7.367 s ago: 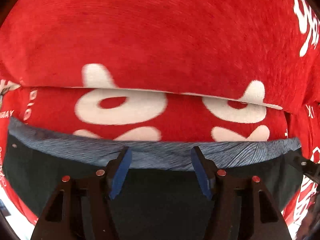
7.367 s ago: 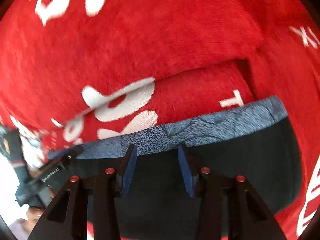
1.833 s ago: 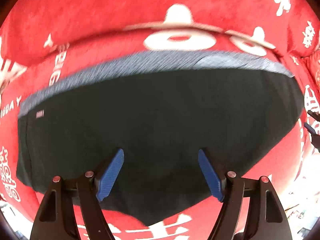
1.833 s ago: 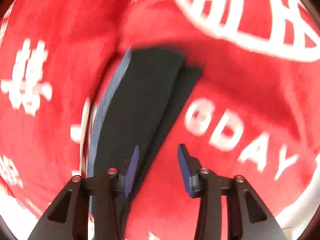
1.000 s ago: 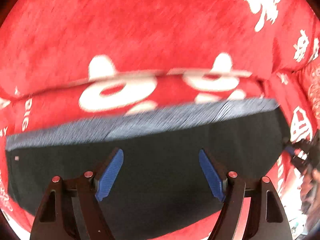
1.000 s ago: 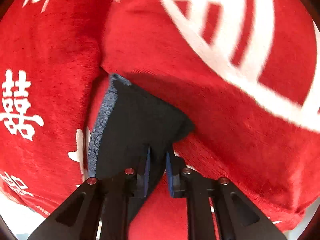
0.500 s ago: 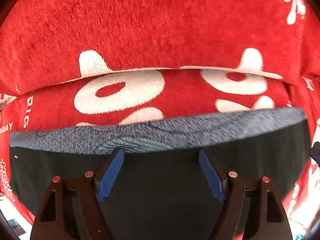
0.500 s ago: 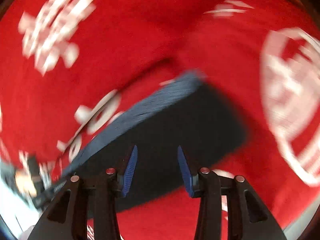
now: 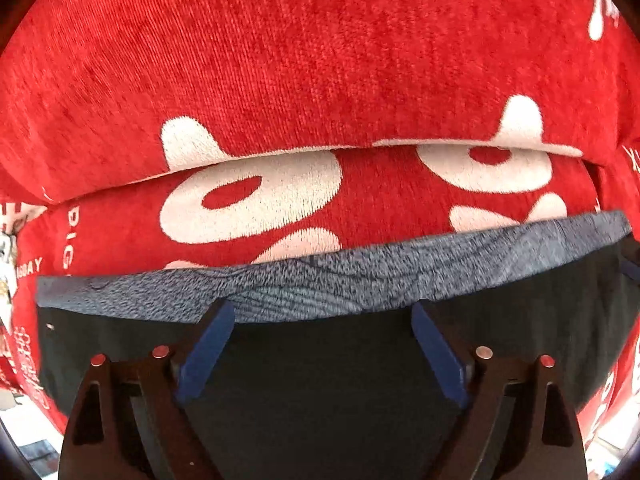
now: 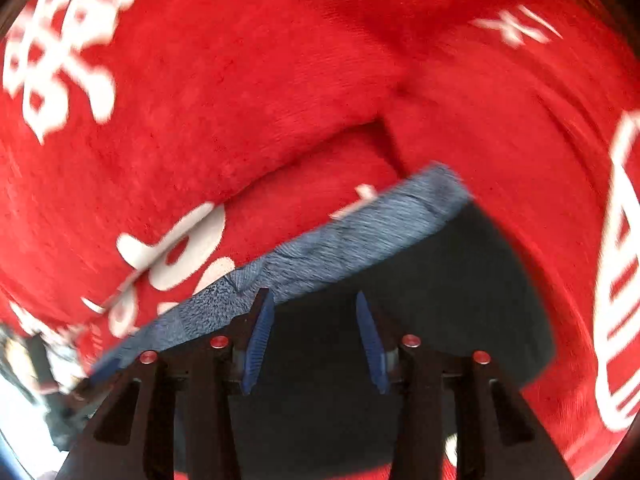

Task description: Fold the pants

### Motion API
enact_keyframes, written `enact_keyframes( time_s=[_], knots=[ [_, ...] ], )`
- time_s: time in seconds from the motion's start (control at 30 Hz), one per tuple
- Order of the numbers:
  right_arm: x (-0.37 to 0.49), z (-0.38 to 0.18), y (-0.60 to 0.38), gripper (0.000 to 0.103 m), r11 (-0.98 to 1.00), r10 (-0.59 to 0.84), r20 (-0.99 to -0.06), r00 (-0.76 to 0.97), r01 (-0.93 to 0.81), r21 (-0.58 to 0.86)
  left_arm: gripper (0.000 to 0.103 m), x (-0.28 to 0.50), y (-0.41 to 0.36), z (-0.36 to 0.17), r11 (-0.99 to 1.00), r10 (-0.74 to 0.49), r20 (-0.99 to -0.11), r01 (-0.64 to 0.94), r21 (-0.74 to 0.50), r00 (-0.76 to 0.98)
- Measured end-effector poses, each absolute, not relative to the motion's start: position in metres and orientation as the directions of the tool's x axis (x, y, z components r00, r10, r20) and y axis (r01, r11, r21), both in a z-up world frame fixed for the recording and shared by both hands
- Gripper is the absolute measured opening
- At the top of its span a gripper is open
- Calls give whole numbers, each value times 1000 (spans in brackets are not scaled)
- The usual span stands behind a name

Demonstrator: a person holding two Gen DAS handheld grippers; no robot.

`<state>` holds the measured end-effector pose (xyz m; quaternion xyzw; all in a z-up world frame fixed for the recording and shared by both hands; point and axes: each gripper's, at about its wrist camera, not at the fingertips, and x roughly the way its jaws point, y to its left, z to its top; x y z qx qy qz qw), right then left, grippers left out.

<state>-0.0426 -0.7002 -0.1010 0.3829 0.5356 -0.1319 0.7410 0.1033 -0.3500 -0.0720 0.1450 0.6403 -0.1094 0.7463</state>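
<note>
The black pants [image 9: 320,384] lie folded on the red cover, with their grey-blue waistband [image 9: 340,280] along the far edge. My left gripper [image 9: 322,312] points straight down over them, its blue fingertips [image 9: 218,320] at the waistband's near edge. Its jaws stand wide and are opening, with only flat cloth beneath them. In the right wrist view the pants [image 10: 460,288] and waistband [image 10: 360,232] run slantwise. My right gripper [image 10: 313,300] hovers just short of the waistband, jaws opening, gripping nothing.
A red plush cover [image 9: 320,60] with white letters spreads over the seat and the back cushion. The fold between seat and back [image 9: 280,152] runs just beyond the waistband. A blurred dark shape [image 10: 40,364] and bright floor show at the lower left of the right wrist view.
My right gripper has let go of the pants corner it pinched a second ago, opened, and swung round to the waistband. My left gripper has sunk toward the waistband and spread wider.
</note>
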Motion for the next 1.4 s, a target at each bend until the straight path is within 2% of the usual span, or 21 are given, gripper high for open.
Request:
enact_keyframes(
  time_s=[0.1,0.23,0.4,0.57,0.67,0.93,1.4],
  knots=[
    [-75,-93,-702,65,618,259,-872,415,623,480,91,93,-349,-64,926,6,-991,373,55,130],
    [-117,-91,-685,70,568,319,-850,420,633,526,91,69,-351,-57,904,4,-994,424,51,109],
    [-154,-102,-666,71,475,386,-822,418,674,566,91,45,-360,-59,890,23,-996,452,61,89],
    [-169,-107,-666,74,444,397,-814,425,687,575,91,36,-362,-54,914,-57,-997,405,-29,57],
    [-168,-104,-677,75,435,408,-804,433,682,588,91,33,-373,-49,913,-62,-997,406,-36,50],
    [-170,-102,-689,75,426,415,-794,445,676,601,91,18,-398,-54,908,-68,-997,417,-44,41],
    [-190,-115,-713,75,276,417,-738,531,699,659,91,24,-398,-59,907,-34,-998,420,-8,55]
  ],
)
